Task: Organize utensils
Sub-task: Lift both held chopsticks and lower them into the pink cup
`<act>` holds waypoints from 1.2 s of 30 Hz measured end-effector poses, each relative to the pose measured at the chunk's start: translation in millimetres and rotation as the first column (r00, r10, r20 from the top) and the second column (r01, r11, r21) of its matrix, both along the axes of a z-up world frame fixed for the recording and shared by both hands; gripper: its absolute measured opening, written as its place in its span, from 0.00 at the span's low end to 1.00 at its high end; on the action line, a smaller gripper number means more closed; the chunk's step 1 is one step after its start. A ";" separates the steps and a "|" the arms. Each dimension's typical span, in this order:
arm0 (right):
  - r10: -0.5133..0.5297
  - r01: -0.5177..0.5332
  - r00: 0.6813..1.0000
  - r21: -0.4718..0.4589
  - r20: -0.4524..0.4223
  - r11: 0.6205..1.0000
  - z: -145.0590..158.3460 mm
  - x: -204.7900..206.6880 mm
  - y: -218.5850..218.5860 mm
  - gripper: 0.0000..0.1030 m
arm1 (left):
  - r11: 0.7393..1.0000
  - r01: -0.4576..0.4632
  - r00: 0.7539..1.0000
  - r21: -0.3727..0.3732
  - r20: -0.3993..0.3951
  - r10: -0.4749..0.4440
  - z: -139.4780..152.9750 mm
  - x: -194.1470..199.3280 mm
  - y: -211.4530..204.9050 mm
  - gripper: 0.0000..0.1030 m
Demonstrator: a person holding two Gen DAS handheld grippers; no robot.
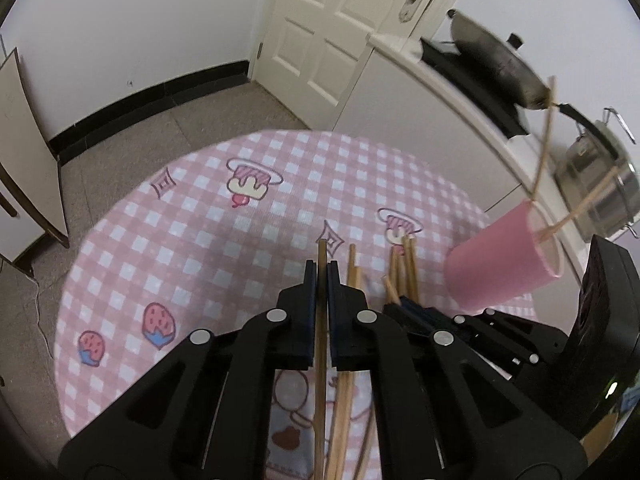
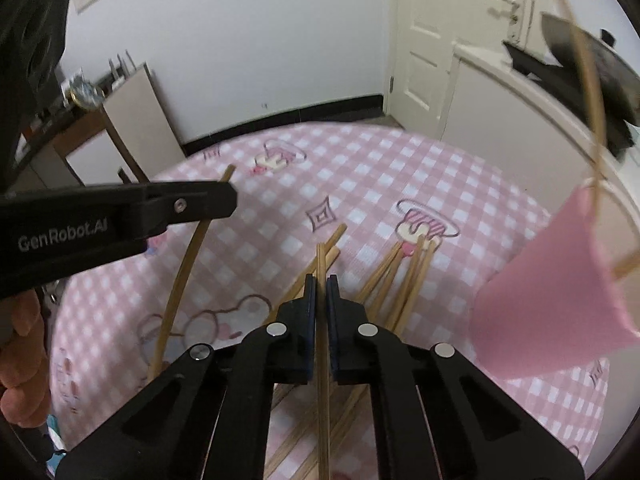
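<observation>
The left hand-held gripper [image 1: 321,270] was closed on a single wooden chopstick [image 1: 320,320], which ran lengthwise between its dark pads and poked out a little past the fingertips. In the right wrist view that same gripper showed from the side as a black arm at the left edge, with its chopstick curving down beneath it, raised off the cloth, and part of a person's hand [image 2: 20,360] below. The right hand-held gripper [image 2: 321,284] was likewise clamped on one chopstick [image 2: 322,360], the stick lying straight along the narrow slit between the pads and its tip just beyond them. Under both grippers the table [image 1: 200,216] was covered by a pink and white checked cloth printed with cakes, strawberries and small diamonds. More loose chopsticks [image 2: 400,280] lay scattered on the cloth just ahead of the right gripper, fanned out and crossing one another, some passing under the gripper body. A pink cup [image 1: 500,264] stood near the right rim of the table, just right of the loose sticks, and already held a few chopsticks [image 1: 544,148] that leaned out over its rim. Beyond the table a white counter [image 1: 400,80] carried a dark wok [image 1: 496,64] and a steel pot [image 1: 600,184], and a white door [image 1: 332,28] stood in the corner.
</observation>
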State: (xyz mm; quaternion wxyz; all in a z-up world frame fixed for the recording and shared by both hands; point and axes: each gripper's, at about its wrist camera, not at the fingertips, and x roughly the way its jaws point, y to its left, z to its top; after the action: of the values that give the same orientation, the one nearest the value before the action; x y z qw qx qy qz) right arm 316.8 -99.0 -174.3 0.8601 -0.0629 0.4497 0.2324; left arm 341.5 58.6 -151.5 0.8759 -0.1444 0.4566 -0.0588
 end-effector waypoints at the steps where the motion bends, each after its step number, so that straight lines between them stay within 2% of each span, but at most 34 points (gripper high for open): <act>1: -0.006 0.006 1.000 0.023 0.014 1.000 9.6 -3.9 -4.8 0.04 | 1.000 0.005 1.000 0.000 0.013 -0.005 6.4 -5.0 -0.1 0.05; 13: -0.058 0.028 0.979 0.153 0.195 0.988 104.0 -66.7 -50.9 0.04 | 0.997 0.074 0.985 -0.016 0.160 -0.071 76.9 -70.7 -17.3 0.05; 23: -0.113 0.054 0.945 0.196 0.307 0.979 148.3 -105.7 -87.4 0.04 | 0.991 0.133 0.944 -0.013 0.306 -0.123 127.2 -117.9 -48.3 0.05; 28: -0.154 0.072 0.911 0.219 0.383 0.973 174.1 -114.9 -106.9 0.04 | 0.988 0.151 0.916 -0.038 0.381 -0.125 151.4 -125.5 -64.1 0.05; 36: -0.228 0.124 0.856 0.245 0.463 0.962 201.7 -106.4 -136.1 0.04 | 0.986 0.151 0.882 -0.077 0.461 -0.099 183.1 -109.2 -93.2 0.05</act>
State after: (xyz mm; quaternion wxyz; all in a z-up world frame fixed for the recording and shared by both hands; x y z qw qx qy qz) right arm 210.4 -235.1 27.5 0.9649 0.0120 0.1958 0.1744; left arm 232.2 -34.7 31.6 0.9435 -0.1451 0.2428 -0.1726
